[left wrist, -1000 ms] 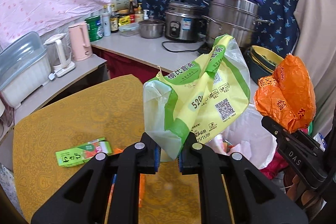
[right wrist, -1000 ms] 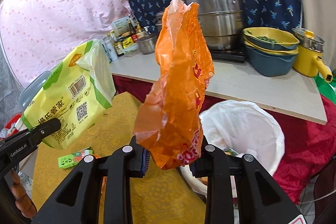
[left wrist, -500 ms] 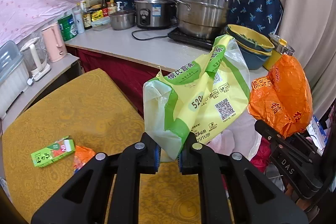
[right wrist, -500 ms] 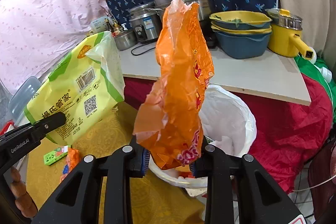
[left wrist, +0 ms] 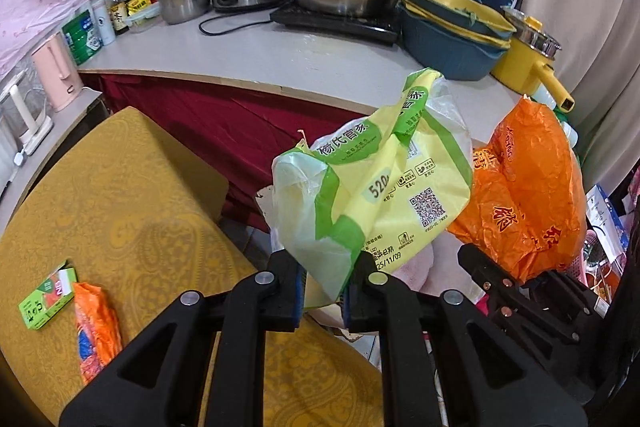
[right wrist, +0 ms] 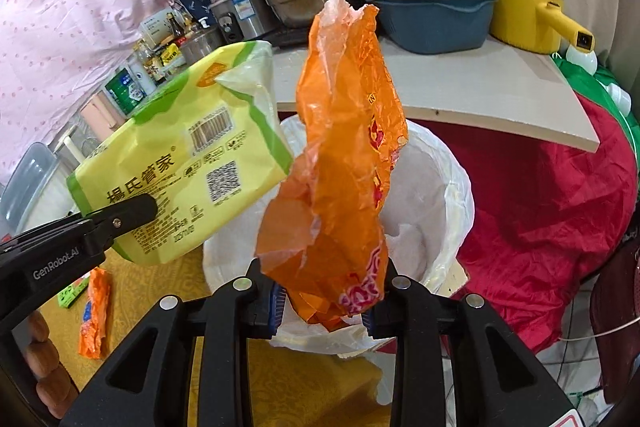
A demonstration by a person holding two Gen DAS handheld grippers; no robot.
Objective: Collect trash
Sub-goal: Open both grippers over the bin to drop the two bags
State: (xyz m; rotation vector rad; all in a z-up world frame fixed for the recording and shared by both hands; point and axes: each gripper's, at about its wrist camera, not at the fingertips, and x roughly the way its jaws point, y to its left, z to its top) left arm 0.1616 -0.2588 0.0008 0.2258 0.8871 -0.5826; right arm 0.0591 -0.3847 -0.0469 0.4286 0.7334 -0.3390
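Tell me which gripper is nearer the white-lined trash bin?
Right. The right gripper, clamping the orange bag, sits at the trash bin rim; the left gripper, with the yellow-green wrapper, is farther off.

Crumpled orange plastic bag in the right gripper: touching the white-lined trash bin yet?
Cannot tell. In the right wrist view the orange plastic bag overlaps the white-lined trash bin; neither contact nor gap shows.

The yellow bag [left wrist: 384, 187] hides most of the bin [right wrist: 452, 195] in the left wrist view, and the orange bag [right wrist: 344, 163] covers the bin's middle in the right wrist view, so its contents cannot be told. The green box [right wrist: 72, 293] at the surface's [left wrist: 120, 195] left edge is mostly hidden behind the left gripper [right wrist: 132, 211]. Print on the bottles [left wrist: 116, 15] is too small to read.
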